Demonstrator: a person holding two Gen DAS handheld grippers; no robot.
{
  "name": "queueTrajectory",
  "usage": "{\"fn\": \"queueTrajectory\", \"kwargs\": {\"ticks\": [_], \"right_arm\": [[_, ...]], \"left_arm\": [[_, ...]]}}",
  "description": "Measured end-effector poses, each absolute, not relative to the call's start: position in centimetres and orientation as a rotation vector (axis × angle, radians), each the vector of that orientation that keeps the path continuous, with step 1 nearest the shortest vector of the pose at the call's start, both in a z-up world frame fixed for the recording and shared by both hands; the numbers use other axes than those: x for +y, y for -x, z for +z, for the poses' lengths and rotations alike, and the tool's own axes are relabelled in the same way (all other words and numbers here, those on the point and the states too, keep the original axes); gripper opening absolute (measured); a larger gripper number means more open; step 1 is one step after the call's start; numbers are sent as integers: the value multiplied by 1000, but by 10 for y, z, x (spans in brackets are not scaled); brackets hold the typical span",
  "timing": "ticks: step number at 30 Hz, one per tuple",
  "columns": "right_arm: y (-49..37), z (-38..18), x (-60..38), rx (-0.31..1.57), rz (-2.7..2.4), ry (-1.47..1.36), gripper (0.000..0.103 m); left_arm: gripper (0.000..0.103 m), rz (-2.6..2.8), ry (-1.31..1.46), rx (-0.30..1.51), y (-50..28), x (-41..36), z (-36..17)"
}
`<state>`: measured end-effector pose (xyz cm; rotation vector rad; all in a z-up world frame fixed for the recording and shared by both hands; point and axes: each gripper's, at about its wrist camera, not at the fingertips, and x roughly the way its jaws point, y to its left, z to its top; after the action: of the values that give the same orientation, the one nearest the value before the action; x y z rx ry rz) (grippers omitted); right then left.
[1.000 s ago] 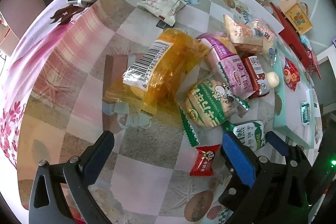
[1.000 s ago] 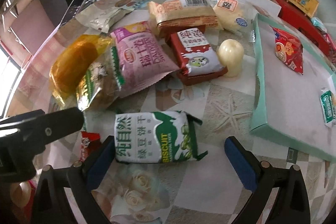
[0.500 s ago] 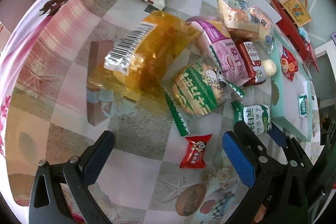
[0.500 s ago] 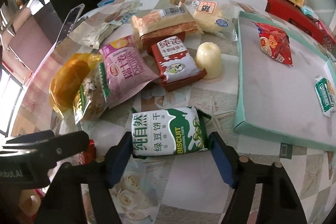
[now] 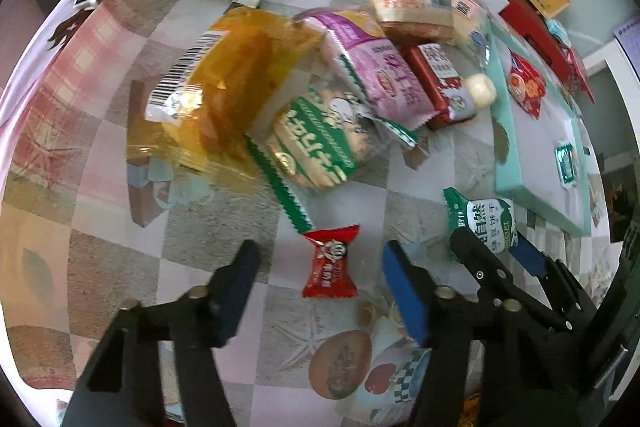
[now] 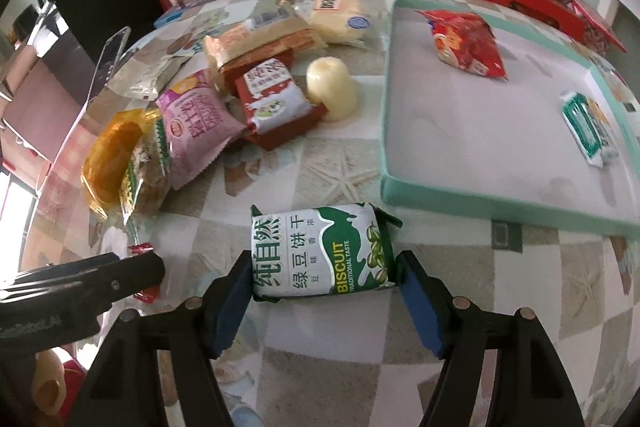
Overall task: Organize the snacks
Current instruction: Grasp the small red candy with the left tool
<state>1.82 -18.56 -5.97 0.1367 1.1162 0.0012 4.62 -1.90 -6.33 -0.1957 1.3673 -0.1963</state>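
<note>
The right gripper (image 6: 324, 291) has its blue-padded jaws clamped on the two short ends of the green-and-white foil biscuit packet (image 6: 320, 257), which lies just in front of the near corner of the shallow mint-green cardboard tray (image 6: 436, 201). The packet is puffy, so a gentle squeeze is probably enough; it should rise clear of the tray's near wall before crossing over it.

The left gripper (image 5: 320, 269) has just been closing its jaws. They stand partly apart, astride the small red twist-wrapped candy (image 5: 330, 269) on the patterned tablecloth (image 5: 192, 235), and the pads do not appear to touch it yet. A candy this small could slip out sideways, so the fingers ought to meet its body, not the crimped ends.

The two grippers work close beside each other, so moving one at a time seems wise.

Farther off lies a loose heap: a green-edged clear cracker bag (image 5: 316, 143), an amber cellophane bread bag (image 5: 224, 87) and a pink foil snack bag (image 6: 198, 125). The tray already holds a red crinkled snack pouch (image 6: 466, 45) and a small green-and-white sachet (image 6: 586, 125), leaving room between them.
</note>
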Motion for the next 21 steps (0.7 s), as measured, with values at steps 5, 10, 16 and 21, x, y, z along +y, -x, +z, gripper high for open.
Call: {"fn": "queueTrajectory", "kwargs": {"ticks": [5,10,16,21], "right_arm": [[-12,-57,-191,1118,-1,-135,73],[-13,-57,-190,1118,-2,-140,73],[-18,-58,-186,1118,4,-157,72],[-17,-55,-188,1113,15,-175,71]], "left_arm": [[30,-220,193,1365,-45,-32,-62],[17,-219,211,1363,-44,-27,-64],[16,-219,220,1354,-43,-24,-61],[16,-232,227,1344,-43,-10,-57]]}}
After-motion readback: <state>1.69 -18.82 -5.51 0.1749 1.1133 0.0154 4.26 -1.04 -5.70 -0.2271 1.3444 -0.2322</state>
